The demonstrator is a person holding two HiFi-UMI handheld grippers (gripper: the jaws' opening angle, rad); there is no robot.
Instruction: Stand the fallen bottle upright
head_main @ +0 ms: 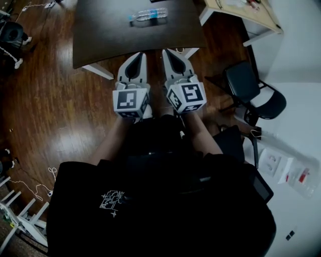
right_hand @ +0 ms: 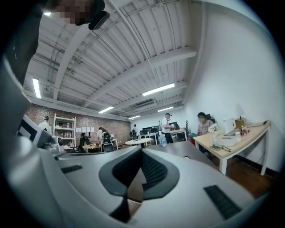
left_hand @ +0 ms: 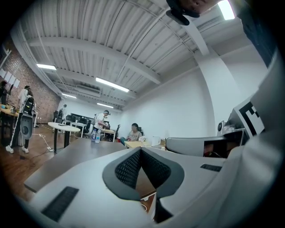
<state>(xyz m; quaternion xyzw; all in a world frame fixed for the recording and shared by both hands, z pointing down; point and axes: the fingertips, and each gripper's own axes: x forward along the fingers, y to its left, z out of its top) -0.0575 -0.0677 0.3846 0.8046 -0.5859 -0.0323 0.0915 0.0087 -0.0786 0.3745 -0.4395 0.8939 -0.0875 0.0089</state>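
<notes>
A clear plastic bottle (head_main: 147, 15) with a blue label lies on its side on the far part of the dark table (head_main: 100, 35). It shows small and distant in the left gripper view (left_hand: 95, 135) and in the right gripper view (right_hand: 162, 140). My left gripper (head_main: 143, 54) and right gripper (head_main: 164, 51) are held side by side and level at the table's near edge, well short of the bottle. Both have their jaws shut with nothing between them, as seen in the left gripper (left_hand: 140, 150) and right gripper (right_hand: 142, 151) views.
A black chair (head_main: 253, 90) stands to the right of the grippers. A light wooden table (head_main: 246, 12) is at the top right. Cables (head_main: 20, 60) trail on the wooden floor at the left. Several people are at desks far behind the table.
</notes>
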